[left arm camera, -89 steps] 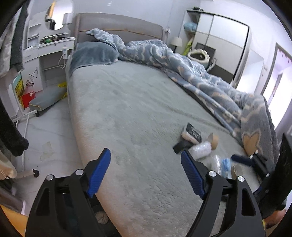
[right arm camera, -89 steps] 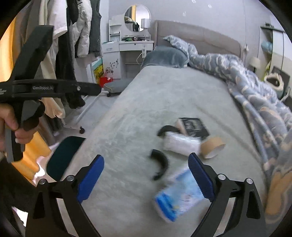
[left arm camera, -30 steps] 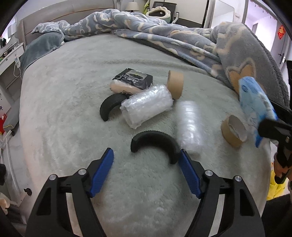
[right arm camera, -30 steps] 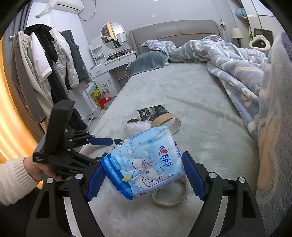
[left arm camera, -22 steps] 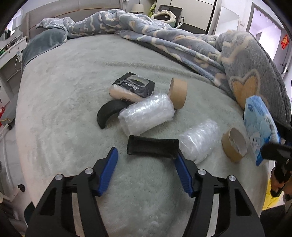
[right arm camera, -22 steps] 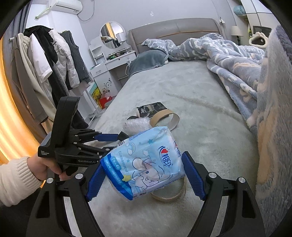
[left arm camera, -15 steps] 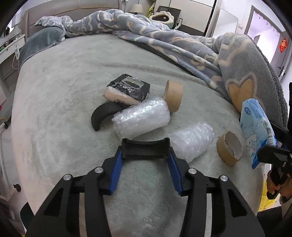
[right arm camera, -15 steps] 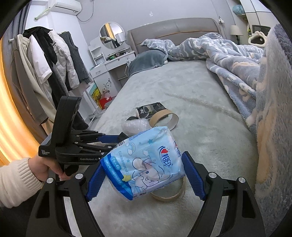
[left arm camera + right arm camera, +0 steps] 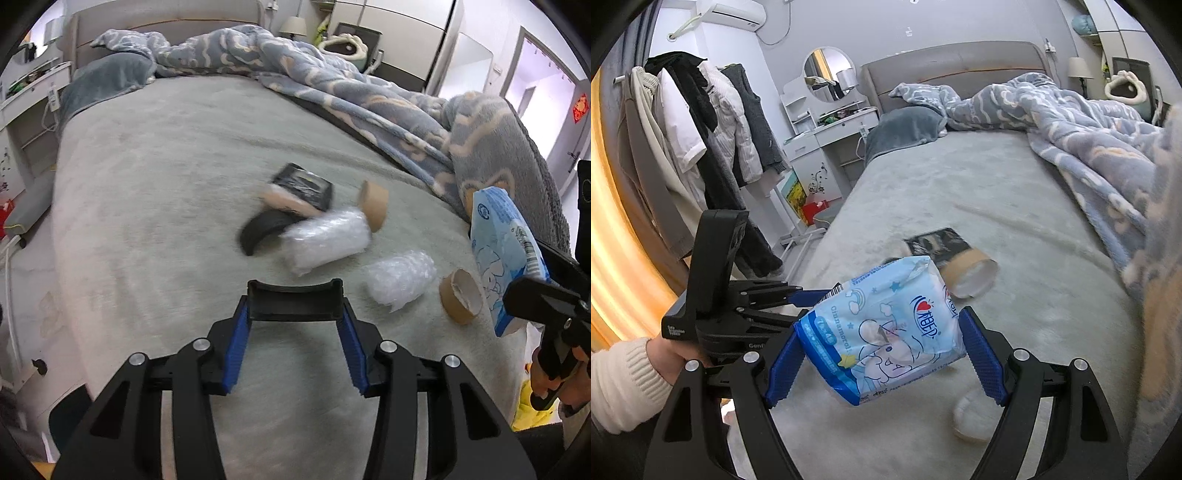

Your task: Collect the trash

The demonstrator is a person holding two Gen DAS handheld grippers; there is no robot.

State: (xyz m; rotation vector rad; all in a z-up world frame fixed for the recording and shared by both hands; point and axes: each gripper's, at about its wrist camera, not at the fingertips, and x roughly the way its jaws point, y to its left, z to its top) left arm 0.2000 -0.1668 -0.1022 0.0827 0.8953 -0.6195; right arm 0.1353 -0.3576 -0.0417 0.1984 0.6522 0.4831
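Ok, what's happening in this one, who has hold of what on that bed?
A person is clearing trash off a bed with a gripper in each hand. The left gripper is clamped on a curved black plastic piece. The right gripper holds a blue tissue pack between its pads. Still lying on the bed are two bubble-wrap rolls, two cardboard tape cores, another black curved piece and a black packet.

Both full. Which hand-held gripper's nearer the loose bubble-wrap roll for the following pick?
Left, probably. The left hand-held gripper, clamped on the black curved plastic piece, sits beside the clear bubble-wrap roll. The right hand-held gripper holds the blue tissue pack further off.
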